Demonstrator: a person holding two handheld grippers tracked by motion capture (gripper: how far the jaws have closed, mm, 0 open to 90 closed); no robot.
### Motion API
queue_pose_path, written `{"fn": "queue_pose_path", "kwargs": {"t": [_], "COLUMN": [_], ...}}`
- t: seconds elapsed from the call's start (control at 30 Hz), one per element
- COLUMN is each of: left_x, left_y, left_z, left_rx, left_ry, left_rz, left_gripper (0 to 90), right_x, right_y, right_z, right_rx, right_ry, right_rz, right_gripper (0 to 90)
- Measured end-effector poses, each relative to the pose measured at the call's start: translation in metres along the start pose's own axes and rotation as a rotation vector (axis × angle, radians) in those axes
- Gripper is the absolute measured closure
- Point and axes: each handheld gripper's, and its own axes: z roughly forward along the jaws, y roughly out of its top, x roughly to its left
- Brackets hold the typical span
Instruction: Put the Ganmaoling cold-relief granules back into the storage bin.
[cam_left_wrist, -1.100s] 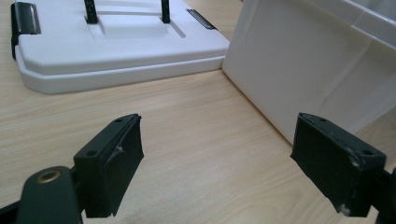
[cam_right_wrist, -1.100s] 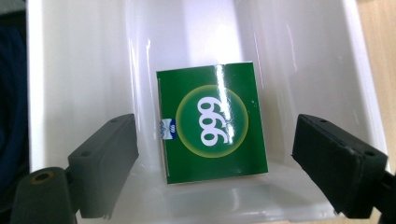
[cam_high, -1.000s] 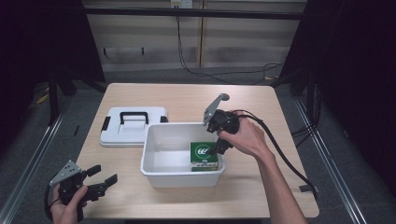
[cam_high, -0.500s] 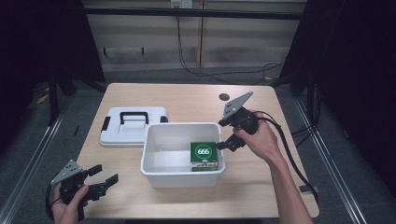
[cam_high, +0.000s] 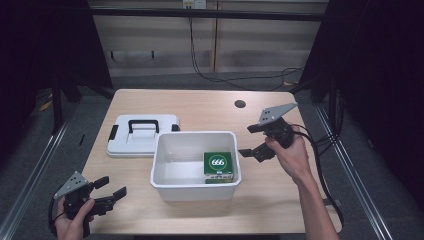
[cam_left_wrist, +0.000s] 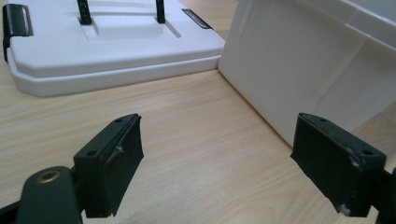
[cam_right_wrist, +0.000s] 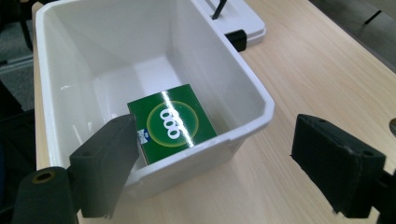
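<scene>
The right gripper (cam_high: 254, 140) has backed out of the white plastic bin (cam_high: 165, 143) toward three o'clock, jaws wide and empty; the green cardboard box (cam_high: 218, 162) lies inside, delivered. The left gripper (cam_high: 111, 189), open and empty, waits at seven o'clock.

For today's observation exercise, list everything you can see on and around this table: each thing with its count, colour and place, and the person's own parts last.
Table: one, light wood, centre.
Tub: one, white, open, middle of the table.
Box: one, green, marked 666, inside the tub at its right end.
Lid: one, white with black handle and clips, flat on the table left of the tub.
Left gripper: one, black, open, near front left corner.
Right gripper: one, black, open, just right of the tub.
Hands: two, holding the grippers.
</scene>
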Motion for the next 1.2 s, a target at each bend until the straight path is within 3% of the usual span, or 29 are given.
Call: {"fn": "queue_pose_path", "kwargs": {"t": [0.07, 0.17, 0.2, 0.37, 0.43, 0.5, 0.6, 0.67, 0.93, 1.2], "left_x": [0.001, 0.001, 0.001, 0.001, 0.001, 0.001, 0.001, 0.001, 0.002, 0.001], "left_y": [0.000, 0.000, 0.001, 0.001, 0.001, 0.001, 0.001, 0.001, 0.001, 0.001], "left_z": [0.000, 0.000, 0.000, -0.001, -0.001, 0.000, 0.000, -0.001, -0.001, -0.001], "left_rx": [-0.003, -0.002, 0.003, 0.000, -0.004, -0.001, 0.005, -0.003, -0.002, 0.000], "left_ry": [0.007, 0.005, 0.009, 0.005, 0.007, 0.007, 0.007, 0.007, 0.004, 0.000], "left_rz": [0.000, -0.001, 0.014, 0.002, 0.000, 0.000, 0.003, 0.000, 0.003, 0.004], "left_gripper": [16.0, 16.0, 16.0, 16.0, 16.0, 16.0, 16.0, 16.0, 16.0, 16.0], "right_x": [0.001, 0.003, 0.004, 0.008, 0.009, 0.010, 0.010, 0.009, 0.012, 0.010], "right_y": [-0.006, -0.015, -0.018, -0.037, -0.047, -0.058, -0.065, -0.070, -0.101, -0.124], "right_z": [-0.005, -0.012, -0.014, -0.023, -0.027, -0.028, -0.032, -0.036, -0.037, -0.033], "right_rx": [-0.020, -0.078, -0.080, -0.082, -0.114, -0.124, -0.093, -0.119, -0.138, -0.131], "right_ry": [-0.017, -0.005, -0.016, -0.087, -0.107, -0.098, -0.114, -0.114, -0.168, -0.212], "right_rz": [0.013, 0.038, 0.040, 0.082, 0.113, 0.138, 0.138, 0.157, 0.224, 0.264], "right_gripper": [14.3, 15.3, 15.0, 13.8, 13.8, 14.1, 14.2, 14.6, 14.3, 13.6]}}
